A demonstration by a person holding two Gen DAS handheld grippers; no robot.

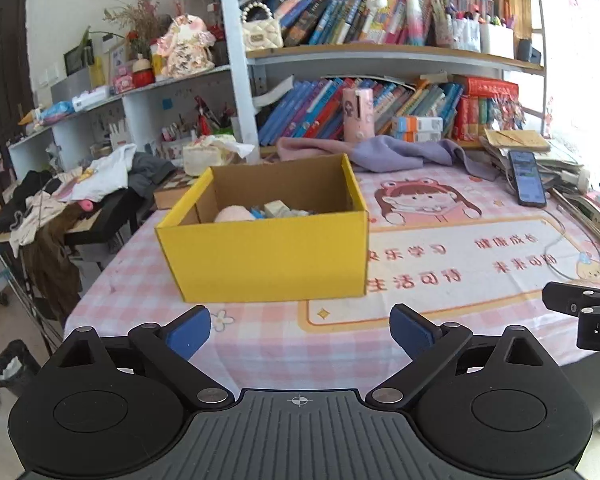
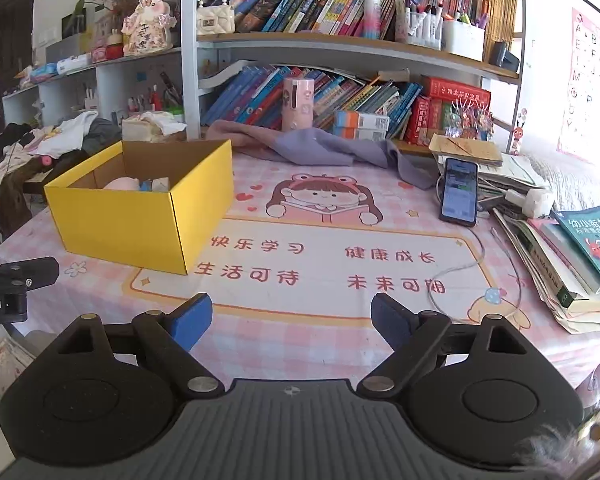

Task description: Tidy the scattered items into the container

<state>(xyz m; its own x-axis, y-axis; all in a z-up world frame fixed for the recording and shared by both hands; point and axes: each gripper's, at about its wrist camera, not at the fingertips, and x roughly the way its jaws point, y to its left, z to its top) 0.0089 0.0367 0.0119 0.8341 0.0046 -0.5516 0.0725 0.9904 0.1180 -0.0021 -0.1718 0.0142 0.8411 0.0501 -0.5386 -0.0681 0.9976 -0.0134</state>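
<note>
A yellow cardboard box (image 1: pixel 264 256) stands on the pink checked tablecloth (image 1: pixel 260 344), straight ahead of my left gripper (image 1: pixel 300 330). Inside it lie a pink round item (image 1: pixel 233 214) and some pale and blue pieces (image 1: pixel 278 209). My left gripper is open, nothing between its blue pads, a short way in front of the box. In the right wrist view the box (image 2: pixel 140 224) sits to the left, with the pink item (image 2: pixel 121 183) inside. My right gripper (image 2: pixel 291 322) is open and empty over the mat's printed text.
A phone (image 2: pixel 459 192) with a white cable (image 2: pixel 476 264) lies right of centre. Books and papers (image 2: pixel 572 264) pile along the right edge. A purple cloth (image 2: pixel 332 148) lies at the back below bookshelves (image 2: pixel 340 52). A cluttered side table with clothes (image 1: pixel 80 188) stands left.
</note>
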